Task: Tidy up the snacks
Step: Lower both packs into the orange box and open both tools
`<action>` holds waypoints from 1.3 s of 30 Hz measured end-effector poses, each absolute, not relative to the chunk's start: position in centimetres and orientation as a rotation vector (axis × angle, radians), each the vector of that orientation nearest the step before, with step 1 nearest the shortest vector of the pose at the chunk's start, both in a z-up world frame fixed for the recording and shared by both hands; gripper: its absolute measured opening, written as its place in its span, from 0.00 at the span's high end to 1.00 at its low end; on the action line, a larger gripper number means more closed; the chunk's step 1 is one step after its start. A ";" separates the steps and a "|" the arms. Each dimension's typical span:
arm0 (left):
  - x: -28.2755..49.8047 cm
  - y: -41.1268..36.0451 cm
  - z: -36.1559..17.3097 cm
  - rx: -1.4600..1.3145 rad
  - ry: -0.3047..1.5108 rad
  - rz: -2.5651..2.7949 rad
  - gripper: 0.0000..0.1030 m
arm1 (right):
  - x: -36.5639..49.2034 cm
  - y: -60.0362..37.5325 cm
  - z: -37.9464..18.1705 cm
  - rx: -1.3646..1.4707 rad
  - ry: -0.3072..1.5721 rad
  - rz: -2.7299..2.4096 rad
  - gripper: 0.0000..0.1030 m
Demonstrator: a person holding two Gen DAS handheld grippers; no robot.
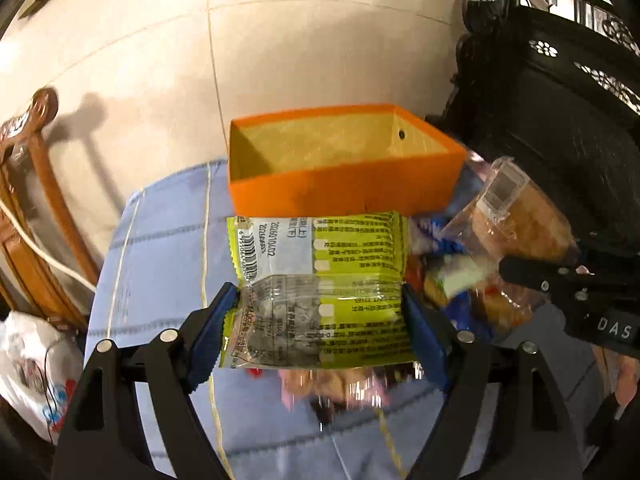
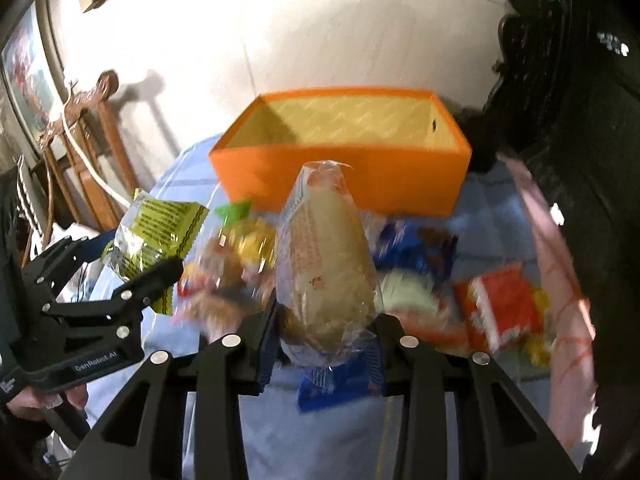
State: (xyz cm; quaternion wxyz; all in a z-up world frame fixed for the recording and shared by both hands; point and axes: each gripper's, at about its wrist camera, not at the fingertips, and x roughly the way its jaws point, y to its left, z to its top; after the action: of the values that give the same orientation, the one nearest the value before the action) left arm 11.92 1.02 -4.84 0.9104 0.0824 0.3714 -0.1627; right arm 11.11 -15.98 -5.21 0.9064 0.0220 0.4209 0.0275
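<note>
My left gripper is shut on a green-yellow snack packet, its blue pads pressing both side edges, and holds it above the table just in front of the orange box. The box stands open and looks empty inside. My right gripper is shut on a clear-wrapped bread, which stands up between the pads in front of the orange box. The left gripper with its green packet shows at the left of the right wrist view. The bread appears at the right of the left wrist view.
Several loose snacks lie on the light blue tablecloth: blue packets, an orange-red packet, a blurred mixed pile. Dark carved furniture stands right, a wooden chair left, a white plastic bag beside it.
</note>
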 end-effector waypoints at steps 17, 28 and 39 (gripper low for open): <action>28.7 -3.6 -2.2 0.242 0.750 -0.219 0.24 | 28.9 -19.5 -2.1 0.045 0.841 -0.027 0.64; 31.9 -4.5 -4.2 0.218 0.771 -0.226 0.10 | 33.1 -19.8 -5.5 0.012 0.924 -0.067 0.53; 32.5 -4.1 -5.0 0.234 0.791 -0.124 0.04 | 32.0 -21.2 -5.6 -0.016 0.883 -0.143 0.07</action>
State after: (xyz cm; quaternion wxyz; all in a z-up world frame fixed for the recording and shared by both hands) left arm 32.53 -4.07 -4.97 0.9144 0.1134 0.3840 -0.0604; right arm 32.01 -21.23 -5.56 0.9016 -0.0075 0.4270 -0.0692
